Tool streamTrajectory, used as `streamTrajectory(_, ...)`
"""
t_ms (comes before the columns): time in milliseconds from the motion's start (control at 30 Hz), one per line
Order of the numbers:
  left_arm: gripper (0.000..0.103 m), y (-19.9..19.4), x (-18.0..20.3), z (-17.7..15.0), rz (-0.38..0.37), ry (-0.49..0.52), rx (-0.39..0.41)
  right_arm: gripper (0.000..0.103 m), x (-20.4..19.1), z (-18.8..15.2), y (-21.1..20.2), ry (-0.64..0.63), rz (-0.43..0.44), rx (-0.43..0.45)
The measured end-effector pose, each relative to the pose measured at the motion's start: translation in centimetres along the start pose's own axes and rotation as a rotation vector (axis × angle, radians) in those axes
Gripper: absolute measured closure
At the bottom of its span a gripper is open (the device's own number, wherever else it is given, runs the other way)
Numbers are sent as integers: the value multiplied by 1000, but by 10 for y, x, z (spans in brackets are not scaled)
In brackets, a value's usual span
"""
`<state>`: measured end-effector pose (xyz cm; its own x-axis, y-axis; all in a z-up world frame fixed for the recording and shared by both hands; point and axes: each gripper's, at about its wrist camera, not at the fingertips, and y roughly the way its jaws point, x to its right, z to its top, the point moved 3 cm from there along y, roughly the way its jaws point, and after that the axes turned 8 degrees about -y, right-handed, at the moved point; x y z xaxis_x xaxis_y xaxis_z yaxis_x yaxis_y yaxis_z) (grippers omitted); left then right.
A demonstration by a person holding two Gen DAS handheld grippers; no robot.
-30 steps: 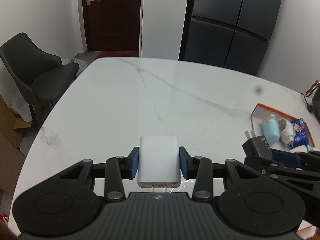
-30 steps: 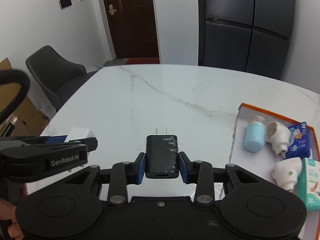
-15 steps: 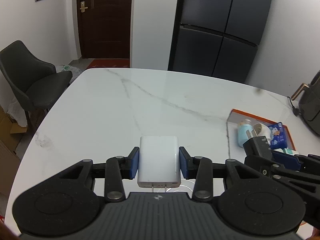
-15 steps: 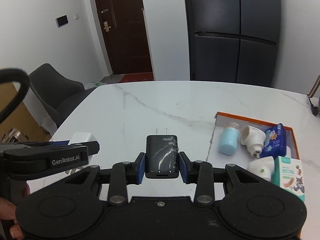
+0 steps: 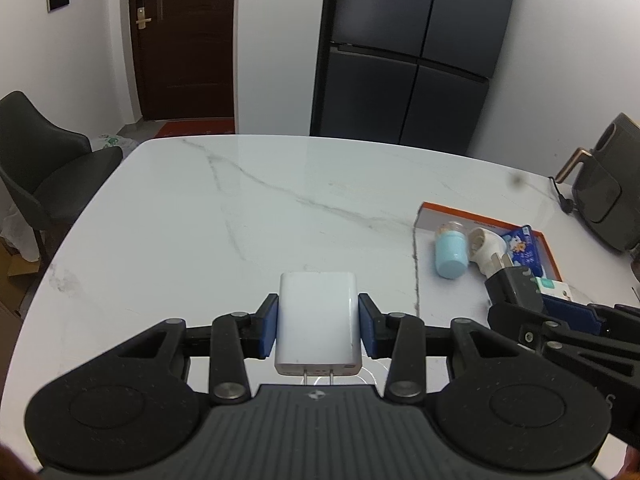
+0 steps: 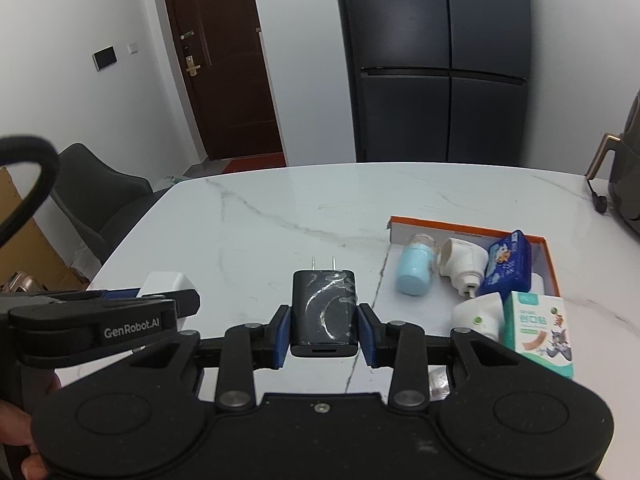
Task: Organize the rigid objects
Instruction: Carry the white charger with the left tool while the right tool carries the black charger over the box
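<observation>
Left wrist view: both grippers tilt down over the white marble worktop [image 5: 280, 200], each clamped on a charger.

The left gripper [image 5: 318, 330] has its blue fingers [image 5: 269, 330] closed on a white charger [image 5: 318, 320], long axis along the fingers, prongs toward the camera. The right gripper [image 6: 324, 330] squeezes a black charger [image 6: 324, 312] likewise, prongs pointing away. Both chargers hang above the worktop. Ahead to the right lies an orange-rimmed tray [image 6: 440, 224] holding a light blue bottle [image 6: 414, 270], white plugs [image 6: 460, 266], a blue packet [image 6: 506, 266] and a green-white box [image 6: 538, 332]. A dark chair [image 5: 52, 160] stands at the left edge.
</observation>
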<state>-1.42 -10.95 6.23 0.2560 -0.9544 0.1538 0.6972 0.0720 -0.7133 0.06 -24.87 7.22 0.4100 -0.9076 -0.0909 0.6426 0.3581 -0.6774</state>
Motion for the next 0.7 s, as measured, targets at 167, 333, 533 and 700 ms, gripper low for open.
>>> streamTrajectory(167,62,0,9,-4,-15,10,-5,60,8,-4,-9,10,-14,4)
streamTrajectory(333,62,-2,21,-7,-32,22,-6,60,18,-8,-18,22,-33,7)
streamTrajectory(533,62,-2,35,-14,-53,39,-12,60,30,-12,-28,38,-53,11)
streamTrajectory(700,62,-2,44,-16,-68,52,-14,60,37,-16,-35,50,-66,15)
